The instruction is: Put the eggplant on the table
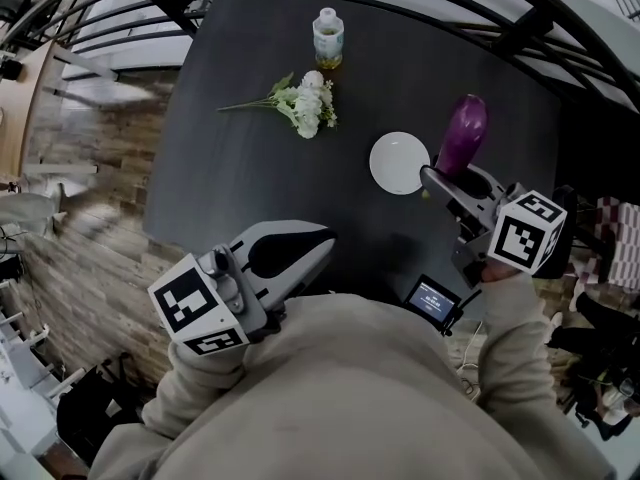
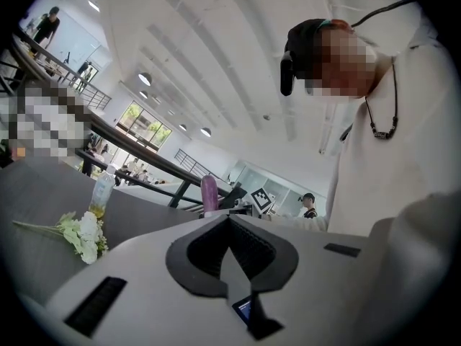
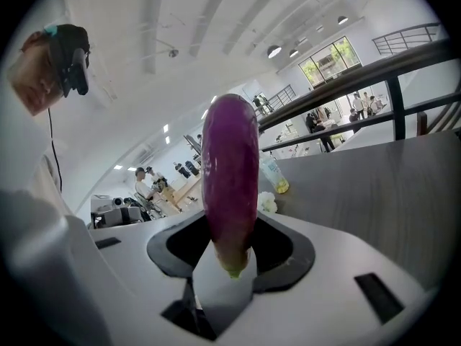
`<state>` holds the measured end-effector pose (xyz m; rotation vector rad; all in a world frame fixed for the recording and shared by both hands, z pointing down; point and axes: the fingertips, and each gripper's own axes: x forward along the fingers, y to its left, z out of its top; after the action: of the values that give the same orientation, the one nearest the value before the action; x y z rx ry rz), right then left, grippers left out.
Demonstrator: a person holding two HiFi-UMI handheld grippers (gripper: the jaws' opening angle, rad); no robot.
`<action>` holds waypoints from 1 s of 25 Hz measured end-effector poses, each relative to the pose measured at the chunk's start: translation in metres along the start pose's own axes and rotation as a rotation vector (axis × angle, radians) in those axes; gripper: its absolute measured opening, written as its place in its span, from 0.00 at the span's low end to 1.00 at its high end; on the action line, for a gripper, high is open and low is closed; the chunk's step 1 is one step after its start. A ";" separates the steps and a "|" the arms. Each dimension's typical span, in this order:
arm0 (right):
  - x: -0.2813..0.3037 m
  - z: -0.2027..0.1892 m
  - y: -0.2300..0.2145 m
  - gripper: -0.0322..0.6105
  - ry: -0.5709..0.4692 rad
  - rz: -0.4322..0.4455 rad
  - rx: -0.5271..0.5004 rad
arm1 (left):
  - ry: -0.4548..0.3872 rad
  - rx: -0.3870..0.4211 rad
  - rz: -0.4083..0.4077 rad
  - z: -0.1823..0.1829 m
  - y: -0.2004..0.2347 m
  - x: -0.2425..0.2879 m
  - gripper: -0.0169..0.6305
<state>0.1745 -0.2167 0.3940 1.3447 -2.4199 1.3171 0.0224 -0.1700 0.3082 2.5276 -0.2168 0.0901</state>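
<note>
Right hand-held gripper (image 3: 230,256) pinches the eggplant (image 3: 230,168) by its narrow greenish end; the fruit stands upright from the jaws, over the desk (image 1: 250,168). Left hand-held gripper (image 2: 229,222) is pressed together, empty. Gripped so low, the smooth, glossy purple body may pivot or slip, and on release may topple onto the plate (image 1: 399,163) just beside the jaws.

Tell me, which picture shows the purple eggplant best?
The right gripper view. The eggplant stands big in the middle, its stem end held between the jaws of the right gripper. The head view shows it smaller, from above, near the white plate. The left gripper view shows only a small purple bit far off.
</note>
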 end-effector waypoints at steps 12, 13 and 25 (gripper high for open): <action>0.028 -0.020 -0.037 0.32 0.122 -0.053 -0.051 | -0.017 -0.031 0.082 -0.008 0.009 -0.014 0.03; 0.031 -0.021 -0.040 0.32 0.132 -0.055 -0.056 | -0.019 -0.035 0.087 -0.009 0.010 -0.015 0.03; 0.060 -0.051 -0.075 0.32 0.247 -0.075 -0.058 | -0.038 -0.053 0.149 -0.018 0.014 -0.028 0.03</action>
<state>0.1763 -0.2385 0.5005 1.1689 -2.2057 1.2979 -0.0079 -0.1674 0.3271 2.4598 -0.4170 0.0940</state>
